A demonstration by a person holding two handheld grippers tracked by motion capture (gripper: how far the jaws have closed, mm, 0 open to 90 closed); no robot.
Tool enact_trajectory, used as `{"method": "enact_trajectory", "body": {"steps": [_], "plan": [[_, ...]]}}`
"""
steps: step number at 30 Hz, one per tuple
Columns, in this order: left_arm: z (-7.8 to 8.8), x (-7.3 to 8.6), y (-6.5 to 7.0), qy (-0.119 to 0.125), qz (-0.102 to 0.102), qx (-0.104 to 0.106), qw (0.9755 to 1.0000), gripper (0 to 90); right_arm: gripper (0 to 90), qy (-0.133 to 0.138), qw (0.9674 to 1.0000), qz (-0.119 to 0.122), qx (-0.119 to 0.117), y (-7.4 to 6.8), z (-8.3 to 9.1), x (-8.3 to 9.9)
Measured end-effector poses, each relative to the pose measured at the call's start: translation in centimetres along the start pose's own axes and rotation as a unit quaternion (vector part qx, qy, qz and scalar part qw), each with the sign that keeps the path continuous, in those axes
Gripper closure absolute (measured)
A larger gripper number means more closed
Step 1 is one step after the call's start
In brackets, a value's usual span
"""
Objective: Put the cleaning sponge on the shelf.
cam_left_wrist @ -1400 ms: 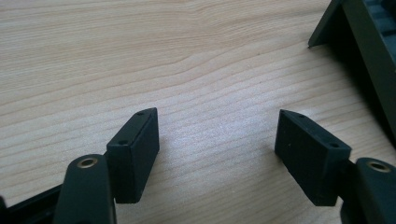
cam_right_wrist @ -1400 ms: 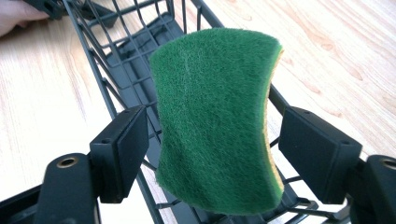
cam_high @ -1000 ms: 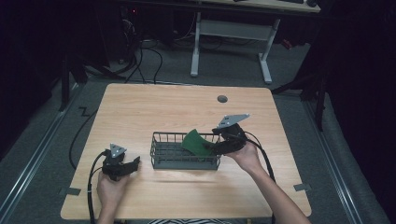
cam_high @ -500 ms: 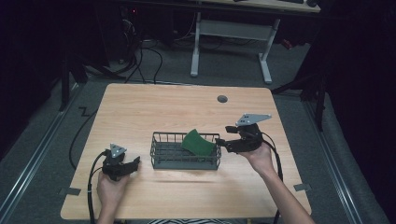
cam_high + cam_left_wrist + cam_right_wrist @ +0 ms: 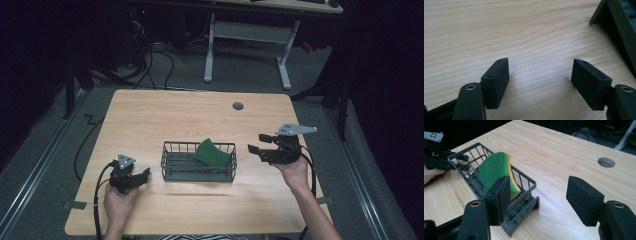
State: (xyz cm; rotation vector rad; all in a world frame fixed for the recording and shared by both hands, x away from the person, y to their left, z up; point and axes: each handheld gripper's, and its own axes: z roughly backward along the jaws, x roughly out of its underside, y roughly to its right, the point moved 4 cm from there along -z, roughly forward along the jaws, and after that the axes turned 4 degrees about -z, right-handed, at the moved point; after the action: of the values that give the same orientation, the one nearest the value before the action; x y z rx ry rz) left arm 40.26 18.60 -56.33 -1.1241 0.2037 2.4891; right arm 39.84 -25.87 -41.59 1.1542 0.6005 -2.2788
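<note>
Dark floor, cables and a white-legged desk frame lie beyond the light wood table [image 5: 150,120], which has a round grommet hole [image 5: 238,105] near its far edge. From the high view a dark wire basket [image 5: 172,162] sits mid-table with a green sponge [image 5: 212,153] leaning in its right end; the right gripper view adds what that view does not: the sponge [image 5: 494,170] has a yellow layer behind its green face and rests tilted against the basket's [image 5: 524,195] wire wall.

No label or writing can be read on anything.

The right gripper [image 5: 256,146] is held just right of the basket, apart from it, its fingers [image 5: 499,195] spread wide and released, grasping nothing; the sponge stands ahead of the left one. The left gripper [image 5: 142,175] sits low on the table just left of the basket. Its fingers [image 5: 496,80] are likewise parted and empty over bare wood, with a basket corner [image 5: 621,32] ahead and to their right.
</note>
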Motion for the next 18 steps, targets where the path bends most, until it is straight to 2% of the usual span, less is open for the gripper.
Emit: {"method": "enact_trajectory", "body": {"steps": [6, 18], "plan": [[0.0, 0.0, 0.0, 0.0, 0.0, 0.0, 1.0, 31.1, 36.5, 0.012, 0.9998, -0.016, 0.007, 0.7, 1.0, 0.6], [0.0, 0.0, 0.0, 0.0, -0.001, 0.0, 1.0, 31.0, 36.9, 0.015, 0.9982, -0.049, 0.033, 2.5, 2.6, 3.4]]}}
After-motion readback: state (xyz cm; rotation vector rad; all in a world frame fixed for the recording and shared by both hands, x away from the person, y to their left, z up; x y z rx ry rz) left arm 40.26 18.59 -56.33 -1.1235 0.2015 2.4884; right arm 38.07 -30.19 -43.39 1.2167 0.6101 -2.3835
